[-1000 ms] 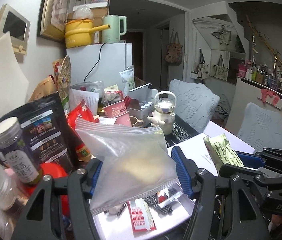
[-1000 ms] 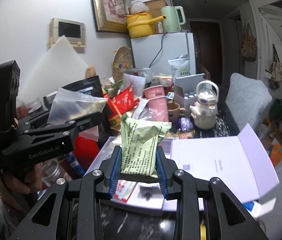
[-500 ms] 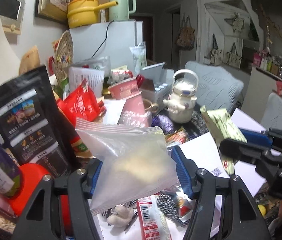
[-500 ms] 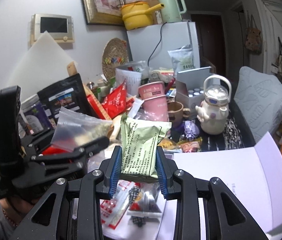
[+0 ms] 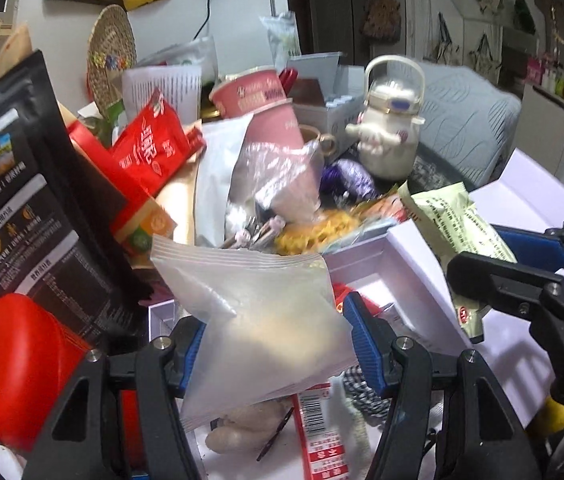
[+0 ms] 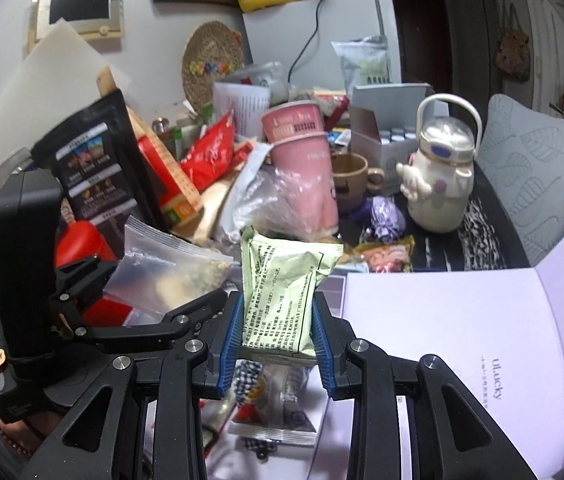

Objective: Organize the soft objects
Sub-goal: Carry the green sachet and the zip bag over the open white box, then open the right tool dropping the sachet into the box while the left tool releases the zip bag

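My left gripper point(image 5: 277, 340) is shut on a clear zip bag point(image 5: 257, 320) with pale contents, held upright over an open white box point(image 5: 414, 264). The bag also shows in the right wrist view point(image 6: 165, 268), at the left. My right gripper point(image 6: 275, 340) is shut on a pale green printed packet point(image 6: 282, 292), held upright above the same box point(image 6: 462, 320). The packet shows at the right of the left wrist view point(image 5: 458, 232). Several small packets and a checked cloth item point(image 6: 249, 376) lie in the box below both grippers.
The table behind is piled with clutter: a black pouch point(image 5: 13, 200), a red lid point(image 5: 21, 364), a red snack bag point(image 5: 149, 152), pink cups point(image 6: 306, 168), a brown mug point(image 6: 352, 180), a white teapot point(image 6: 438, 176). The box's open lid point(image 6: 482, 340) lies at the right.
Both grippers have moved forward and down toward the white box, still holding the bag and the packet. The box's inside is now under them.
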Tool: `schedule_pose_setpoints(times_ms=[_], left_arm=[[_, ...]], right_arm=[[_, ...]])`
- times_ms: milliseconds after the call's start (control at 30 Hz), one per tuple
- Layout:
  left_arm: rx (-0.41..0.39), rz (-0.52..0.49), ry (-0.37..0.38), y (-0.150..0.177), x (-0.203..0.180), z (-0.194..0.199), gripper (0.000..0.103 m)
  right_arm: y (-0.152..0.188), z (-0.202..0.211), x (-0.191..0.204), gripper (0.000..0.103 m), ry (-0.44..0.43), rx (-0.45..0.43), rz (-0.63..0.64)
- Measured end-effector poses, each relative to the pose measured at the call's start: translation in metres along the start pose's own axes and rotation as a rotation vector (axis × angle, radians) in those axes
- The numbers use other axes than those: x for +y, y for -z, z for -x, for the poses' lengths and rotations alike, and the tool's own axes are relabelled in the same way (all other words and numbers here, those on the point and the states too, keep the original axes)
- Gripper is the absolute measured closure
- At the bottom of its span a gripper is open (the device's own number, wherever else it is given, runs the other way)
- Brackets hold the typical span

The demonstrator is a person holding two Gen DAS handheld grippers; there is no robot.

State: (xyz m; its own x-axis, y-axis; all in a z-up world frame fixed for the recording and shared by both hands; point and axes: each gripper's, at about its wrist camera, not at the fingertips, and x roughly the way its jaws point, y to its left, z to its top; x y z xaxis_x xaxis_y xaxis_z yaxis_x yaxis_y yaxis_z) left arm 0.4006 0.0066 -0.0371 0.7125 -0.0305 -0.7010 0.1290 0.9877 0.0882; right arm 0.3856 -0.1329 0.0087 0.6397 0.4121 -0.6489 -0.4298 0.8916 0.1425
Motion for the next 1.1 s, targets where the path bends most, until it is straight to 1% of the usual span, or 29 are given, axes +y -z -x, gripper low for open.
schedule_pose_setpoints(times_ms=[133, 233, 333, 500, 633, 733, 867, 1000, 1100], left_arm=[[0.037, -0.010, -0.005, 0.003, -0.002, -0.012, 0.042], [0.063, -0.017, -0.006, 0.006, -0.003, -0.020, 0.042], [0.076, -0.027, -0.026, 0.008, -0.004, -0.024, 0.042], [0.098, -0.052, -0.059, 0.011, -0.008, -0.030, 0.042], [0.131, -0.063, -0.065, 0.012, -0.009, -0.038, 0.042], [0.152, -0.090, -0.097, 0.016, -0.014, -0.044, 0.042], [0.176, -0.118, -0.122, 0.019, -0.021, -0.051, 0.041], [0.183, -0.134, -0.134, 0.019, -0.024, -0.052, 0.041], [0.192, -0.132, -0.129, 0.017, -0.023, -0.051, 0.041]], right_arm=[[0.005, -0.015, -0.001, 0.070, 0.005, 0.045, 0.000], [0.007, -0.022, -0.003, 0.070, -0.012, 0.071, -0.015], [0.008, -0.028, -0.005, 0.070, -0.030, 0.091, -0.030], [0.013, -0.039, -0.003, 0.070, -0.009, 0.127, -0.029], [0.016, -0.047, -0.001, 0.070, -0.001, 0.155, -0.023], [0.019, -0.056, -0.002, 0.070, 0.003, 0.180, -0.034], [0.023, -0.064, -0.004, 0.068, 0.020, 0.215, -0.028], [0.024, -0.066, -0.005, 0.067, 0.004, 0.228, -0.034], [0.023, -0.066, -0.005, 0.063, 0.015, 0.237, -0.035]])
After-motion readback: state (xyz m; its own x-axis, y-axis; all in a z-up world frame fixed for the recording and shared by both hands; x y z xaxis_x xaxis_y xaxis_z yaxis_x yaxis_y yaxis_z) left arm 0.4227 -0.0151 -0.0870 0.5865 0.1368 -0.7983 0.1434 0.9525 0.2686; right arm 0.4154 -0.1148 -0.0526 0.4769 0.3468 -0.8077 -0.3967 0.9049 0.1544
